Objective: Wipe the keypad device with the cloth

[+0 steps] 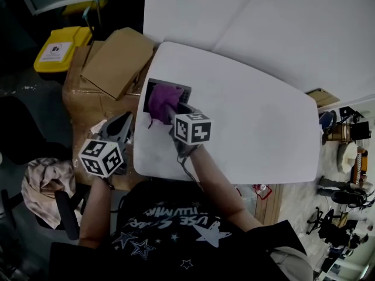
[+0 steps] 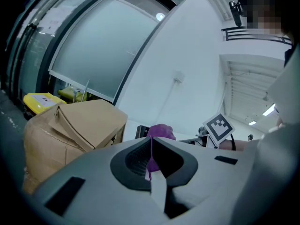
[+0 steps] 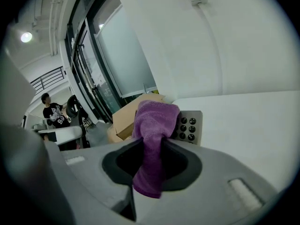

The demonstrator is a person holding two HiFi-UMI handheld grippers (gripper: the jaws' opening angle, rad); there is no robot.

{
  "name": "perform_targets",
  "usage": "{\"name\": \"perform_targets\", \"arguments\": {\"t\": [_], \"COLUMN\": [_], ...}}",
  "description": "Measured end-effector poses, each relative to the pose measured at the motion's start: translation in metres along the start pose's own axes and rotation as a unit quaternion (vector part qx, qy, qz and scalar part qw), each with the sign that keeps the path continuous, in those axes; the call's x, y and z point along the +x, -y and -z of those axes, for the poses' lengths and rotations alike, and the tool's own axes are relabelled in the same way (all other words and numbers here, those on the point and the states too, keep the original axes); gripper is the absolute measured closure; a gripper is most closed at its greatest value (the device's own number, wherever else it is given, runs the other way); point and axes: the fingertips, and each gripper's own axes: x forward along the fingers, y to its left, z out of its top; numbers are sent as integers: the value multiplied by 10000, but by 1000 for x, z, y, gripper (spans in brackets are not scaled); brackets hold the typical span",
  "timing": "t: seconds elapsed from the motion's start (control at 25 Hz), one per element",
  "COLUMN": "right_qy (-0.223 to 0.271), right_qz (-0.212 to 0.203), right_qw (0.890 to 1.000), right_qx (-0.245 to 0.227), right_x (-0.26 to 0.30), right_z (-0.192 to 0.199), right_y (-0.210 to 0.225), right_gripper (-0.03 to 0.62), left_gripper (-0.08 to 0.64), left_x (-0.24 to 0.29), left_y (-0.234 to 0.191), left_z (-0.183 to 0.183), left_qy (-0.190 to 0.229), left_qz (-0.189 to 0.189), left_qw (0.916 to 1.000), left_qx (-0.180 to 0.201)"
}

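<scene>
Most of the keypad device (image 1: pixel 179 89) hidden beneath the purple cloth (image 1: pixel 163 101).

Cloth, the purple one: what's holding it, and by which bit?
The right hand-held gripper pinches the cloth by a bunched part near one end; the rest heaps on the keypad. The left hand-held gripper is shut and empty.

Keypad device (image 1: pixel 176 88) lies on table (image 1: pixel 252 122); cloth (image 1: pixel 163 100) on top of it. Right gripper (image 1: pixel 176 111) just before device, left gripper (image 1: pixel 124 123) further left. Cardboard boxes (image 1: pixel 117 60) left of device.
</scene>
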Motion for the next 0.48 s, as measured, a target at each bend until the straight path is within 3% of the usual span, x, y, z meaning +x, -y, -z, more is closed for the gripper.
{"name": "perform_targets", "arguments": {"t": [0.48], "right_qy": [66], "right_qz": [446], "right_qw": [9984], "right_qx": [345], "right_x": [-35], "right_z": [20], "right_y": [45], "right_gripper": [495], "left_gripper": [543], "left_x": [20], "left_y": [23], "left_z": [10], "left_qy": [-189], "left_qz": [286], "left_qw": [9994], "left_qx": [87]}}
